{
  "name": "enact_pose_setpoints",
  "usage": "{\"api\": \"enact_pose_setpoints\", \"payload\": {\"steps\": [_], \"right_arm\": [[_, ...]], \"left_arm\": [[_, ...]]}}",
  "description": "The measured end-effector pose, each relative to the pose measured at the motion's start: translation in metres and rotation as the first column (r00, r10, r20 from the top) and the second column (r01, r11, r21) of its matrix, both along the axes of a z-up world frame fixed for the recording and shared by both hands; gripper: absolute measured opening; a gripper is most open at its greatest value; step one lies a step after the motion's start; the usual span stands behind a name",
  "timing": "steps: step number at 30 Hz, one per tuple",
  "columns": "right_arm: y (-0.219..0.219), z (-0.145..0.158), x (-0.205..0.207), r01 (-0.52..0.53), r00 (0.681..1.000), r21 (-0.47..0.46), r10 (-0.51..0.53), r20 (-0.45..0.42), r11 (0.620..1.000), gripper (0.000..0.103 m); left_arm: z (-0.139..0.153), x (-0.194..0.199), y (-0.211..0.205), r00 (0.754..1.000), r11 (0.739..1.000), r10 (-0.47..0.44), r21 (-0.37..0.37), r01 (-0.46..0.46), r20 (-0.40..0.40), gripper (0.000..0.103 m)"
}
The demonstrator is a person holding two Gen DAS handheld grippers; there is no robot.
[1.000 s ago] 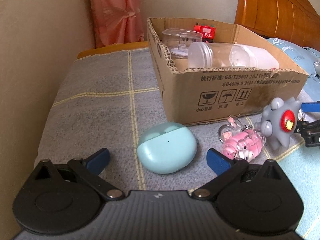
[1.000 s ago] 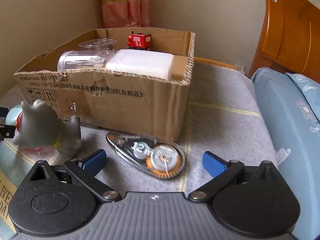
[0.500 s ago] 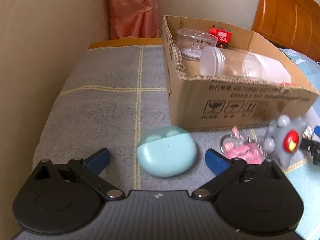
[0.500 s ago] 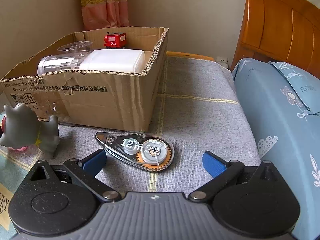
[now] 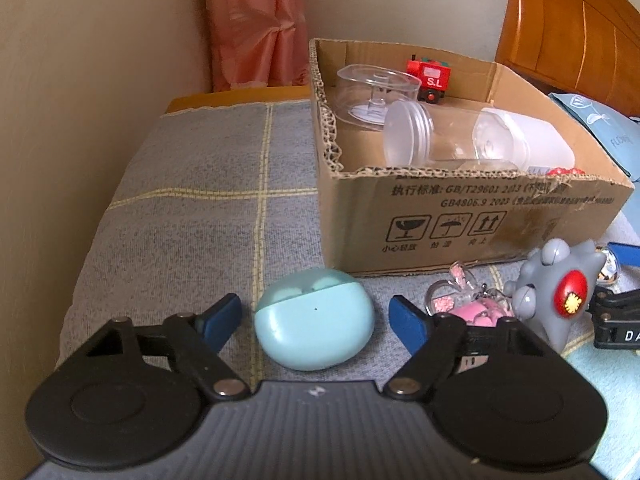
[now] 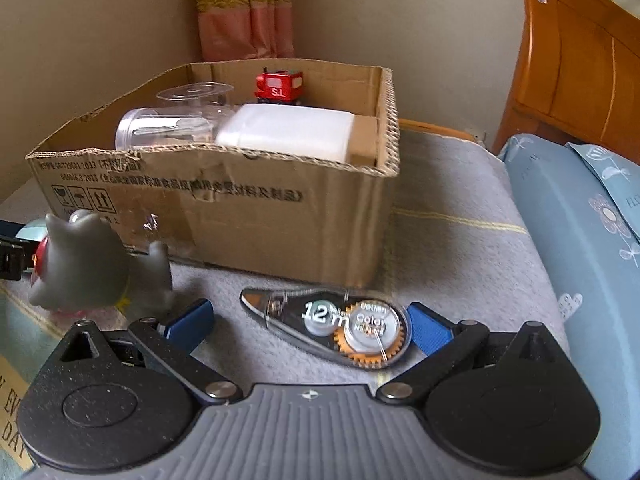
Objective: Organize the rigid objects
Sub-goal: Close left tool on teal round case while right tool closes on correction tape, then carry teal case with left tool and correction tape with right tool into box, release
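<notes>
I am looking at a grey checked bed cover (image 5: 192, 208) with a cardboard box (image 5: 460, 216) sitting open on it, its long side running left to right in front of both grippers. Inside the box a clear jar (image 5: 432, 136) is lying on its side along that length, lid end toward the left, touching a white tub (image 6: 288, 132) at its other end; a clear round dish (image 5: 376, 88) and a red toy train (image 5: 430, 78) are sitting behind them against the back wall.

My left gripper (image 5: 316, 316) is hovering with its blue fingers spread wide, and a pale blue earbud case (image 5: 314, 324) is lying between them, touching neither, its wider side running left to right. Only this view is showing the case clearly, along with a pink keychain (image 5: 476, 308) just beside it to the right.

My right gripper (image 6: 308, 320) is likewise spread apart around a correction tape dispenser (image 6: 332, 326), which is lying flat with its long axis across the fingers, pointed tip toward the left and round end very near the right finger. I cannot tell whether they are touching. Only this view is showing the dispenser.

A grey toy figure (image 6: 96, 264) is standing between the two grippers, in front of the box; the left view is showing its red eye, the right view its back.
</notes>
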State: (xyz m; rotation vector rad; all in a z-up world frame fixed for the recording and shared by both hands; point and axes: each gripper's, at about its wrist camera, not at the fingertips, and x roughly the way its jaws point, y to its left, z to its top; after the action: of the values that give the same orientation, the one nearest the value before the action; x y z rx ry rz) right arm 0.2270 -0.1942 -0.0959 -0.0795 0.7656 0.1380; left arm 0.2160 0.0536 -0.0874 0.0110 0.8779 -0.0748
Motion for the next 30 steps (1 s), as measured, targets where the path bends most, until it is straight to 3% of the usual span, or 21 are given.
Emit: {"api": "enact_pose_setpoints", "payload": {"steps": [6,10,14,30], "right_arm": [[0.002,-0.001,0.002,-0.012,1.000,0.000,0.012,0.006,1.000,0.103],[0.002,0.001,0.000,0.024,1.000,-0.005,-0.024,0.012,1.000,0.094],[0.001,0.003,-0.002,0.018,1.000,-0.010,-0.018,0.001,1.000,0.092],[-0.006,0.033,-0.024,-0.099,0.995,-0.014,0.099,0.010,0.995,0.092]], "left_arm": [[0.000,0.001,0.000,1.000,1.000,0.004,0.003,-0.004,0.009,0.080],[0.000,0.001,0.001,1.000,1.000,0.004,0.005,-0.004,0.007,0.079],[0.003,0.001,0.004,1.000,1.000,-0.018,0.000,0.018,0.012,0.060],[0.018,-0.014,0.017,0.993,0.993,-0.115,0.018,0.115,-0.013,0.060]]}}
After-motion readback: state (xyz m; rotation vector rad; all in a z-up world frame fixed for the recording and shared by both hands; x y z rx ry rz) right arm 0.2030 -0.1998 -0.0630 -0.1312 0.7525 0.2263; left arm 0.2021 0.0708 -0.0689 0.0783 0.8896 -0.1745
